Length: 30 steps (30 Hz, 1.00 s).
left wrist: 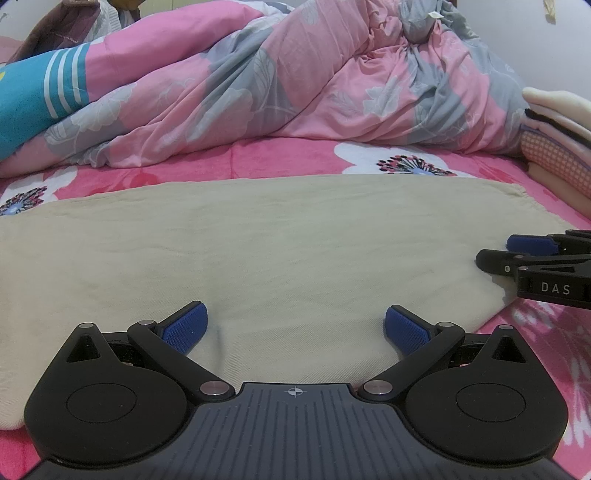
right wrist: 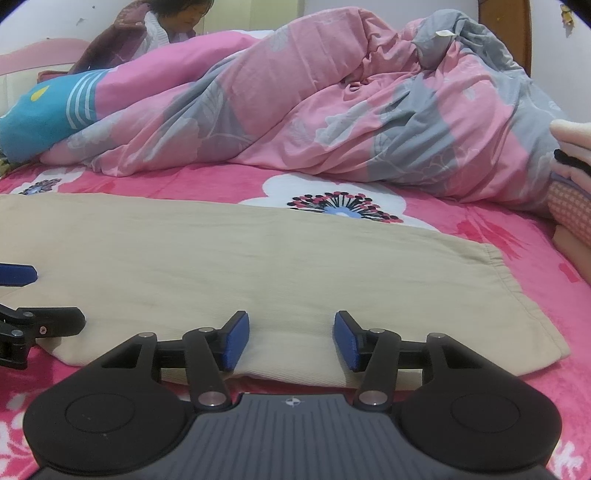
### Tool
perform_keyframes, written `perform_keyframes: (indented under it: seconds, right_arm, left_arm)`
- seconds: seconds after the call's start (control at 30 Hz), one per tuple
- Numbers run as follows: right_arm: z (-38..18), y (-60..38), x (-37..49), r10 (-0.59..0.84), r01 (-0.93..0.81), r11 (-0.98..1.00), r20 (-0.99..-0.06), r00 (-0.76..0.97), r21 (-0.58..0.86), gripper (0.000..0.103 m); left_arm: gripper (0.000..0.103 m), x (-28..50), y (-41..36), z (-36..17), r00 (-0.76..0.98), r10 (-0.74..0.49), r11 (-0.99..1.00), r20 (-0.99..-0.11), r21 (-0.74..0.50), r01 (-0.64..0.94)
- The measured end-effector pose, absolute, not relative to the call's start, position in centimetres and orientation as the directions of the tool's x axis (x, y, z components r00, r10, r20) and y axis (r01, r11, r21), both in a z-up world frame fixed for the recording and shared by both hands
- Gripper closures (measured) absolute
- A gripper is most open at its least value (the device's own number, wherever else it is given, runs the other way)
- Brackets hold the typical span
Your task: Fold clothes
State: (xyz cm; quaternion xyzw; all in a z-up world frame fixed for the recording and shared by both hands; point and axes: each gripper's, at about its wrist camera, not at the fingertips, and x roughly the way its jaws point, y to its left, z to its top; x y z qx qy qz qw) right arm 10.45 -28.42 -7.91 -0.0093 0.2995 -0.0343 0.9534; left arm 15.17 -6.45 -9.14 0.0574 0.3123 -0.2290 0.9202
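A beige garment [left wrist: 258, 251] lies flat on the pink flowered bed cover [left wrist: 295, 158], folded into a long band; its hemmed end [right wrist: 495, 266] shows at the right. My left gripper [left wrist: 293, 326] hovers low over the near edge of the cloth, jaws wide open, nothing between the blue pads [left wrist: 184, 326]. My right gripper [right wrist: 291, 339] sits at the near right edge of the same garment [right wrist: 258, 266], jaws open with only flat cloth below them. Each gripper shows in the other's view: the right gripper [left wrist: 517, 254] at the far right, the left gripper [right wrist: 33, 295] at the far left.
A crumpled pink and grey quilt [left wrist: 295, 81] fills the back of the bed. A blue striped pillow [left wrist: 40, 96] lies at the left. A stack of folded clothes [left wrist: 557, 147] stands at the right edge. A person [right wrist: 162, 26] sits behind the quilt at the back left.
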Motion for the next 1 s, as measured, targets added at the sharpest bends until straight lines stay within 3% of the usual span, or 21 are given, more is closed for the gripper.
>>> perform_keyframes:
  seconds: [0.4,0.67,1.0]
  right_arm:
    - [-7.9,-28.6,10.4,-0.066,0.062,0.998,-0.573,0.817,-0.027,0.048]
    - [-7.8,-28.8,10.3,-0.056,0.063,0.998,-0.572,0.818,-0.008,0.048]
    - [-7.8,-28.8,10.3,-0.058,0.065,0.998,-0.57,0.82,-0.008,0.048]
  left_arm:
    - [0.0,14.9,-6.0,-8.7,0.711,-0.389,0.892,-0.586,-0.046,0.449]
    - [0.0,13.3,-3.7,-6.8,0.739,-0.468,0.874,-0.484,-0.13,0.468]
    - [0.0,14.2,0.1,-5.4,0.793,-0.432,0.902,-0.43,-0.187,0.39]
